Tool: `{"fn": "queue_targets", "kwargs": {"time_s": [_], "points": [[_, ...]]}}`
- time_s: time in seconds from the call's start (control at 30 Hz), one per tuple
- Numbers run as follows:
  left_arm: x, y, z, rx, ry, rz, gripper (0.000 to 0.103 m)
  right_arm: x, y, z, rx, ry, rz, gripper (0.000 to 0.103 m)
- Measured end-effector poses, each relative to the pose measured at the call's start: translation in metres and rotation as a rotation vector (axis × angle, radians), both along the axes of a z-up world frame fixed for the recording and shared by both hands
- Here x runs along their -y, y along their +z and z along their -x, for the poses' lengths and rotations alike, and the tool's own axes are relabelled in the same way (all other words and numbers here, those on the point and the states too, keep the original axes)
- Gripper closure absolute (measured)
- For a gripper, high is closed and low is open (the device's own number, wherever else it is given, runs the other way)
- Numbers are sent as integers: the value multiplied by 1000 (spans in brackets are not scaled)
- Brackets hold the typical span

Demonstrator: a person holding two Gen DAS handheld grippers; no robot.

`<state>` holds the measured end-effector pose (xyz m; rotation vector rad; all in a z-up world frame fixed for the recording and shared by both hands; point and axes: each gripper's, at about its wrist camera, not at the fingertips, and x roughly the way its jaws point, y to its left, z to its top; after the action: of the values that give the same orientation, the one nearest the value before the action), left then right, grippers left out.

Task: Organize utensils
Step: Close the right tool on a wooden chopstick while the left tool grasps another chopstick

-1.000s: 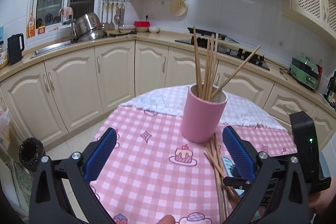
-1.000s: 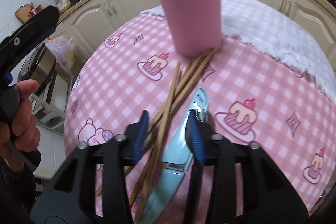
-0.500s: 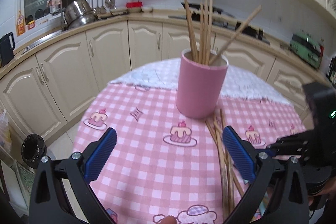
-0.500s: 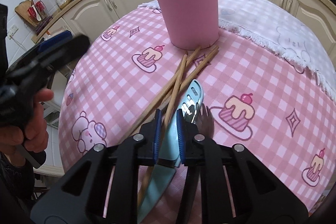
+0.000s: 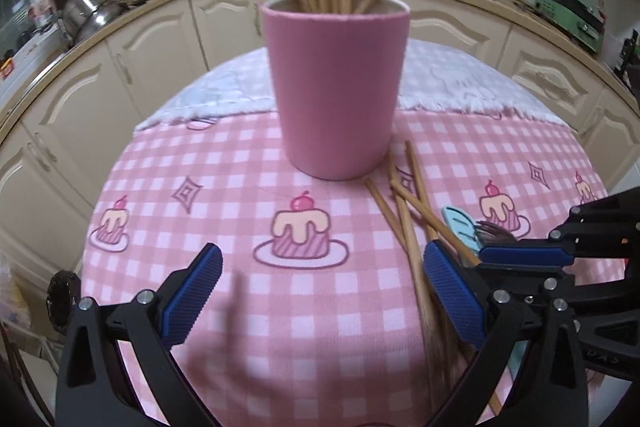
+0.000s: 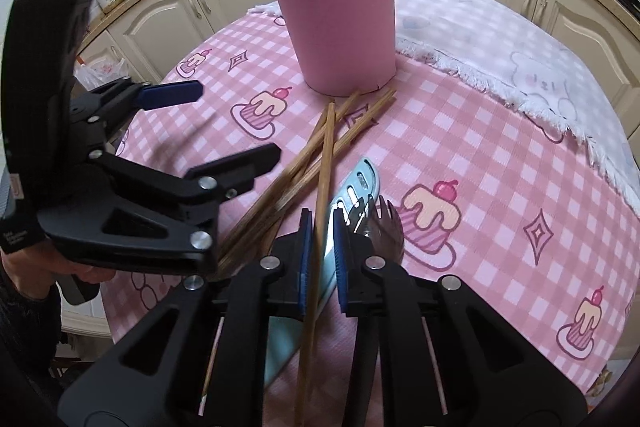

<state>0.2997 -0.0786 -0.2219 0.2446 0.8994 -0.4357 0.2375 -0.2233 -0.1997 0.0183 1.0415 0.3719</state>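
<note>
The right gripper [image 6: 320,259] has just clamped one chopstick [image 6: 326,155] from the table, ready for the pink cup [image 6: 336,19]; the left gripper [image 5: 316,295] hovers with its jaws apart.

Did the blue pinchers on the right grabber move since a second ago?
Yes. The right gripper squeezed its fingers together; they now pinch one chopstick, while the pink cup behind stays put. Before, the gap was wide over the chopsticks.
</note>
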Motion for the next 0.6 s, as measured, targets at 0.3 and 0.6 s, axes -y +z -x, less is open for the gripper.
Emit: {"fn": "queue_targets", "kwargs": {"time_s": [0.3, 0.6], "points": [[18, -14, -13, -52, -55, -36, 8, 6, 0, -1, 1, 0, 5, 91], [26, -10, -15, -102, -101, 35, 40, 4, 1, -19, -2, -7, 18, 91]]}}
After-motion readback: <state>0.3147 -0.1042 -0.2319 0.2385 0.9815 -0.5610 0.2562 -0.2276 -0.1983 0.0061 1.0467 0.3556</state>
